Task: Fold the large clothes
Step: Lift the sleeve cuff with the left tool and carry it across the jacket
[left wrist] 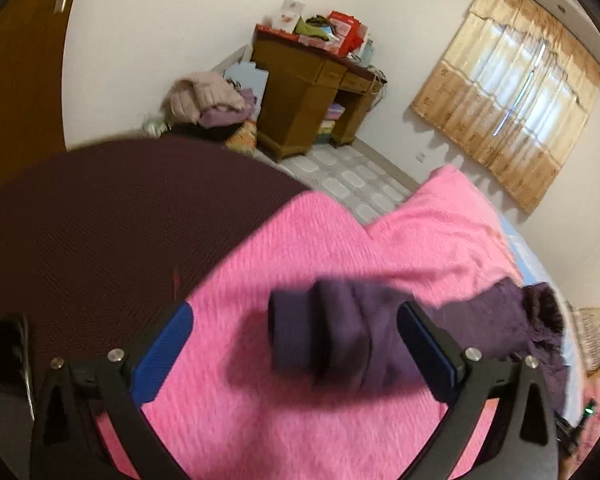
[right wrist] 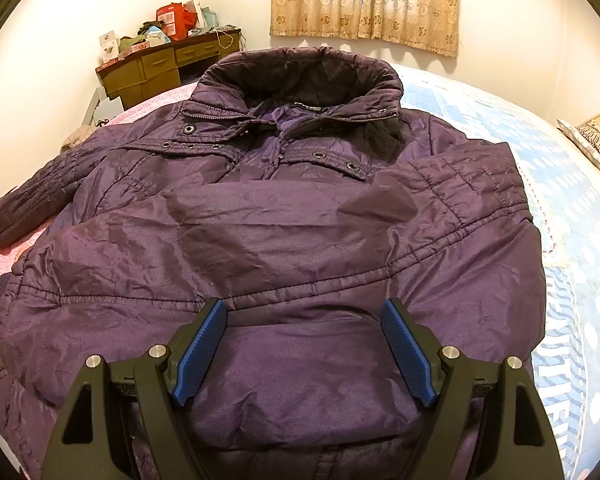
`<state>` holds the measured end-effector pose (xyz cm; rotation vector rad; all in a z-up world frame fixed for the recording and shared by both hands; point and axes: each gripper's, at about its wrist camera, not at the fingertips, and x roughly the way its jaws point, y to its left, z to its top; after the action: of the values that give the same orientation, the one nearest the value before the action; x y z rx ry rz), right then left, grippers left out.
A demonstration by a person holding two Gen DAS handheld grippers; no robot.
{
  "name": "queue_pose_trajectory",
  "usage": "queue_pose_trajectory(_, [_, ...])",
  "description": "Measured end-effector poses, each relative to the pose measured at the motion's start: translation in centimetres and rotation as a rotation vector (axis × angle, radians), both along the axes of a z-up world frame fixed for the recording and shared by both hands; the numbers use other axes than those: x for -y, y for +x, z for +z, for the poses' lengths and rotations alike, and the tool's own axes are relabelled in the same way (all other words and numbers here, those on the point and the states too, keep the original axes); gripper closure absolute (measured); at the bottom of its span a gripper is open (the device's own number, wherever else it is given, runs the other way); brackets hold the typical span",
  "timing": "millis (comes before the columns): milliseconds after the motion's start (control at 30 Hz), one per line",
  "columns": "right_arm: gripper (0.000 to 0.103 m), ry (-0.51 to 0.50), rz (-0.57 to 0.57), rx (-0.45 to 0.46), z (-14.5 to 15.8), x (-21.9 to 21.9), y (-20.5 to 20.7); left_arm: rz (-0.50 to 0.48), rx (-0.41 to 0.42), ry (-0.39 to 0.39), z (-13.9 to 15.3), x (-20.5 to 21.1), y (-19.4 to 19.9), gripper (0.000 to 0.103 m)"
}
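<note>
A dark purple padded jacket lies face up on the bed, collar at the far end, with one sleeve folded across its chest. My right gripper stands open low over the jacket's lower front, its blue pads apart with fabric between them. In the left wrist view, the jacket's other sleeve lies on the pink blanket, with its ribbed cuff towards the left. My left gripper is wide open around the cuff. Its right pad is near the sleeve and its left pad is well clear.
A dark maroon cover lies left of the pink blanket. Beyond the bed's edge are tiled floor, a wooden desk loaded with boxes, and a heap of clothes. A blue patterned sheet and a pillow lie to the right.
</note>
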<state>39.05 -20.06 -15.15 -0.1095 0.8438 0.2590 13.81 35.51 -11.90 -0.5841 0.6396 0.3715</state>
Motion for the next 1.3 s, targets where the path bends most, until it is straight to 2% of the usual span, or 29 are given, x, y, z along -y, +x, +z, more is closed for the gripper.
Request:
queue_pose_trajectory(133, [0.022,-0.008,-0.001,0.004,0.1,0.0,0.1,-0.055,0.001,-0.069,-2.2,1.5,-0.5,0.0])
queue_pose_trajectory(267, [0.022,-0.004,0.0,0.008,0.1,-0.1,0.0,-0.066,-0.008,-0.066,-3.0,2.1,1.3,0.0])
queue_pose_trajectory(367, [0.021,-0.003,0.0,0.008,0.1,-0.1,0.0,-0.035,-0.043,-0.025,-3.5,1.6,3.3,0.001])
queue_pose_trajectory(567, [0.021,-0.002,0.002,0.008,0.1,0.0,0.1,-0.024,-0.068,-0.058,-5.1,0.4,5.7,0.005])
queue_pose_trajectory(633, [0.021,-0.002,0.001,0.009,0.1,-0.1,-0.1,-0.037,-0.072,-0.071,-5.2,0.6,6.4,0.01])
queue_pose_trajectory(667, [0.021,-0.002,0.002,0.01,0.1,-0.1,-0.1,-0.055,-0.082,-0.059,-5.2,1.0,6.8,0.023])
queue_pose_trajectory(733, [0.021,-0.002,0.002,0.01,0.1,-0.1,-0.1,-0.082,-0.102,-0.036,-5.0,1.9,7.2,0.036])
queue_pose_trajectory(800, [0.021,-0.001,0.002,0.011,0.1,0.0,0.0,-0.1,-0.094,-0.005,-4.4,2.7,6.8,0.058])
queue_pose_trajectory(900, [0.021,0.0,0.003,0.011,0.1,-0.1,0.0,-0.121,-0.064,0.04,-2.6,3.7,5.8,0.069])
queue_pose_trajectory(1100, [0.021,0.001,0.004,0.012,0.1,-0.1,0.0,-0.129,0.042,0.033,1.8,3.9,4.3,0.07])
queue_pose_trajectory(1300, [0.021,0.004,0.005,0.012,0.1,0.0,0.0,-0.182,0.192,0.024,8.5,6.8,4.9,0.07])
